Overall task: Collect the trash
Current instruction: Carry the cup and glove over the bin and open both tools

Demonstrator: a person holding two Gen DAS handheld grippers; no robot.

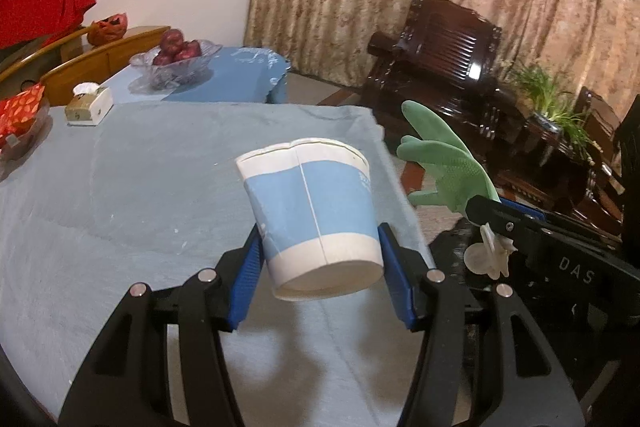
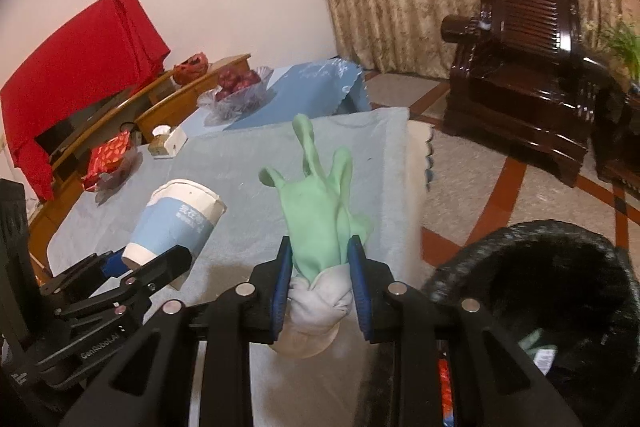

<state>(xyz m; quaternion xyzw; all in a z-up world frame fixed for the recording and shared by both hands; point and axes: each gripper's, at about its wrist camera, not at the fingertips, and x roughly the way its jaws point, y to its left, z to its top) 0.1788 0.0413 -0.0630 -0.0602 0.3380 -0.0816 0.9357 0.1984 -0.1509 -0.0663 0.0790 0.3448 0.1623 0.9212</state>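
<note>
Pale blue cloth covers the table (image 1: 120, 187), its near edge cut off by both views. Left tool (image 1: 320, 259) is clamped on a blue-and-white paper cup (image 1: 312, 211), tilted and clear of the cloth. Right tool (image 2: 320, 279) is clamped on a green glove (image 2: 320, 211). Beside it a black bin (image 2: 540, 287) is too dark to read inside.

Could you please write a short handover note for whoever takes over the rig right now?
Left gripper: jaws shut on the blue-and-white paper cup, lifted clear of the table.
Right gripper: jaws shut on the green rubber glove near its cuff, fingers pointing away.
Black bin: on the floor to the right of the table, already holding some litter.
Done: both items picked up.
Left: carry both to the bin and release them.
</note>
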